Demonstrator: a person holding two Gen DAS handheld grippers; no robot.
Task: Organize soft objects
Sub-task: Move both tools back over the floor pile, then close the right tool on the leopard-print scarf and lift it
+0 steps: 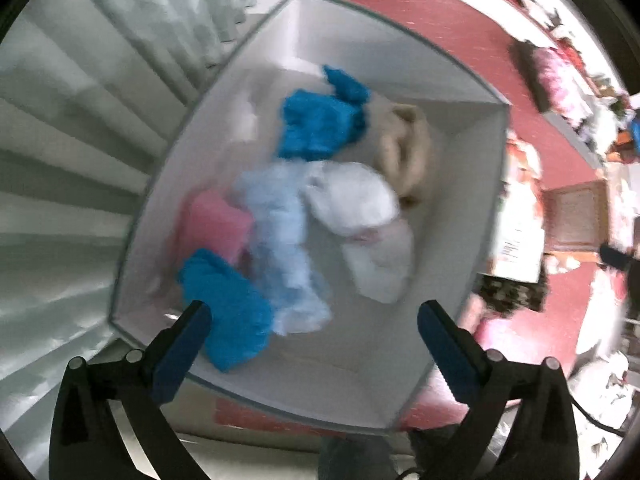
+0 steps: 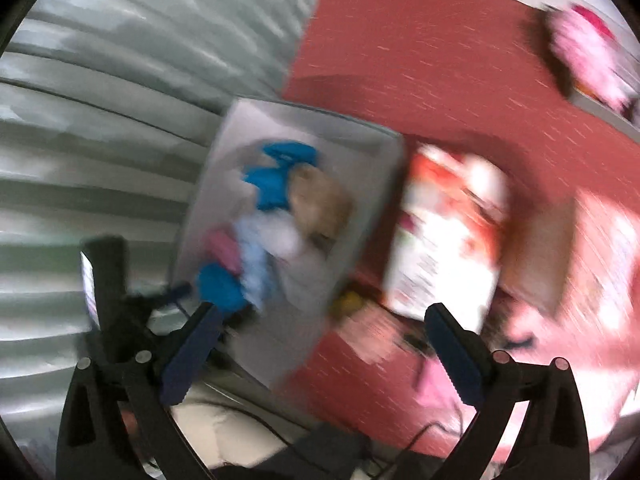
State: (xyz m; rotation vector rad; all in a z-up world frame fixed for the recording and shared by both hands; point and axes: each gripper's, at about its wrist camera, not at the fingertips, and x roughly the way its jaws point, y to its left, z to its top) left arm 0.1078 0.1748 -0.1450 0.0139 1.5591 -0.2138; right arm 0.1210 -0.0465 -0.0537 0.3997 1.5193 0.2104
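Note:
A white bin (image 1: 472, 168) stands on the red floor and holds several soft items: two bright blue cloths (image 1: 320, 120), a pale blue cloth (image 1: 284, 240), a white cloth (image 1: 360, 208), a pink piece (image 1: 216, 224) and a tan plush (image 1: 408, 152). My left gripper (image 1: 314, 316) hangs straight over the bin, open, with nothing between its fingers. The right wrist view is blurred: the same bin (image 2: 224, 184) lies to the upper left, and my right gripper (image 2: 320, 316) is open and empty over the bin's edge and the floor. The left gripper's black body (image 2: 108, 280) shows at the left.
Pale pleated curtains (image 1: 80, 160) fall along the left. A printed red-and-white bag (image 1: 520, 216) stands right of the bin on the red floor (image 1: 420, 24). Shelves with pink items (image 1: 560, 80) line the far right. A small yellow object (image 2: 348, 302) lies by the bin's corner.

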